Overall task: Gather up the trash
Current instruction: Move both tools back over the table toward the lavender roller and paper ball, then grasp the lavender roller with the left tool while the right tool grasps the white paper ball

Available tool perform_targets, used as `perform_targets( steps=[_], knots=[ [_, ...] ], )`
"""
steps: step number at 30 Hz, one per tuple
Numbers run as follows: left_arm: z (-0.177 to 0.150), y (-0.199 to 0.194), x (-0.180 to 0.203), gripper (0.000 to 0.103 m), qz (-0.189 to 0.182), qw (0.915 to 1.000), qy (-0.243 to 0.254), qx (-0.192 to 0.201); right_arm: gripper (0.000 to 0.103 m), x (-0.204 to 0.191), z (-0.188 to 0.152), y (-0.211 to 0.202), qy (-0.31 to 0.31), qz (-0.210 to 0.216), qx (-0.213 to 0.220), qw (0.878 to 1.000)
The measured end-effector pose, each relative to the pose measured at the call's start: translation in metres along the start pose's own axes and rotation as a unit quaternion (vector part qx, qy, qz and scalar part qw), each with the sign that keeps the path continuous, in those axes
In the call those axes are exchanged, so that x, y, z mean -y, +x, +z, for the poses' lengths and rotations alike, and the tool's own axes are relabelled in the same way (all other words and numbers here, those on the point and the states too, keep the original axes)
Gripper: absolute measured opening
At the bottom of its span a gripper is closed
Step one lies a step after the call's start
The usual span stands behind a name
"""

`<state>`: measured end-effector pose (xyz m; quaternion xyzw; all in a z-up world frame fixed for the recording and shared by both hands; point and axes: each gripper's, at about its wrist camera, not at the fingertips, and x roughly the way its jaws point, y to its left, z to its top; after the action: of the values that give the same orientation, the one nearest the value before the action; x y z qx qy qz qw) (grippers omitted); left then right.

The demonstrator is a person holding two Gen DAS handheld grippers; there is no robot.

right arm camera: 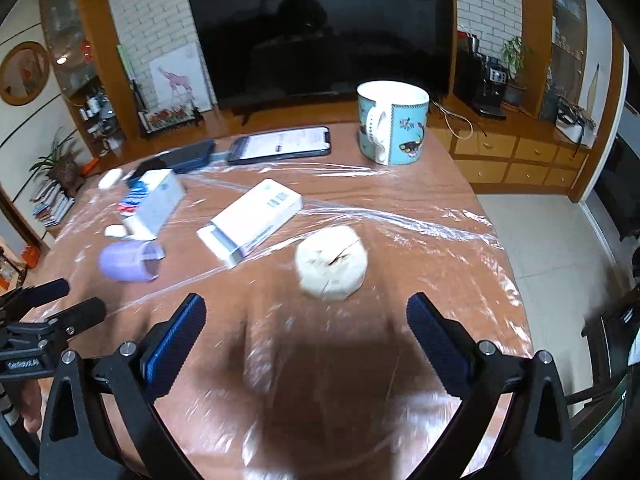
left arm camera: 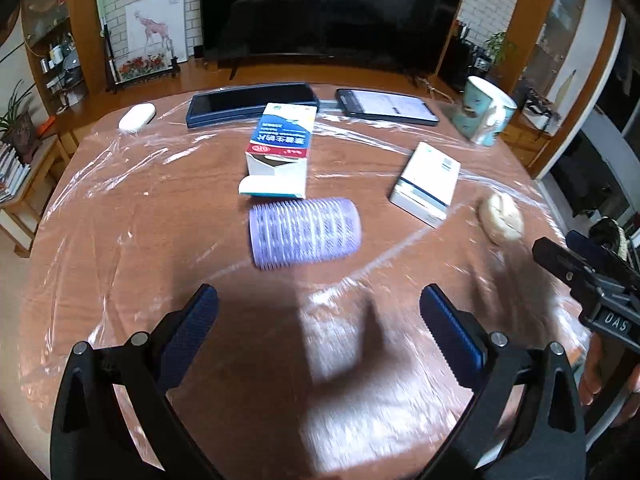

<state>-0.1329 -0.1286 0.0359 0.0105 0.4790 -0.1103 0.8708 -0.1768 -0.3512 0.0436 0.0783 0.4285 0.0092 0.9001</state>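
Observation:
A crumpled whitish paper wad (right arm camera: 331,263) lies on the plastic-covered round table (right arm camera: 420,216), just beyond my open right gripper (right arm camera: 306,312). From the left wrist the same wad (left arm camera: 502,218) is off to the right. My left gripper (left arm camera: 320,304) is open and empty, short of a purple hair roller (left arm camera: 305,233) lying on its side. Behind the roller lies an opened blue-and-white carton (left arm camera: 280,148); a white box (left arm camera: 426,184) lies to its right. The right gripper (left arm camera: 580,268) pokes in at the right edge of the left wrist view.
At the table's far side lie a dark case (left arm camera: 252,102), a lit phone (left arm camera: 386,106) and a small white case (left arm camera: 137,117). A teal mug (right arm camera: 392,122) stands far right. A TV (right arm camera: 320,36) and wooden cabinets sit behind. Tiled floor (right arm camera: 560,248) lies to the right.

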Motion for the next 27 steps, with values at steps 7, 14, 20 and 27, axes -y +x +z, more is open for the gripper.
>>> perform_targets(
  steps=[7,14,20,27],
  knots=[
    [0.017,0.028,-0.008,0.101,0.008,0.9997,-0.018,-0.016,0.099,0.003,0.009,0.034,0.008,-0.007,-0.019,1.0],
    [0.024,0.042,-0.006,0.101,0.019,0.9996,-0.01,-0.017,0.093,0.001,0.014,0.051,0.007,-0.006,-0.028,1.0],
    [0.028,0.047,-0.005,0.101,0.026,0.9995,-0.004,-0.016,0.085,0.0,0.015,0.058,0.004,-0.005,-0.035,0.999],
    [0.028,0.05,-0.005,0.097,0.012,0.9999,-0.001,-0.012,0.072,0.001,0.015,0.06,0.012,-0.005,-0.039,0.999]
  ],
)
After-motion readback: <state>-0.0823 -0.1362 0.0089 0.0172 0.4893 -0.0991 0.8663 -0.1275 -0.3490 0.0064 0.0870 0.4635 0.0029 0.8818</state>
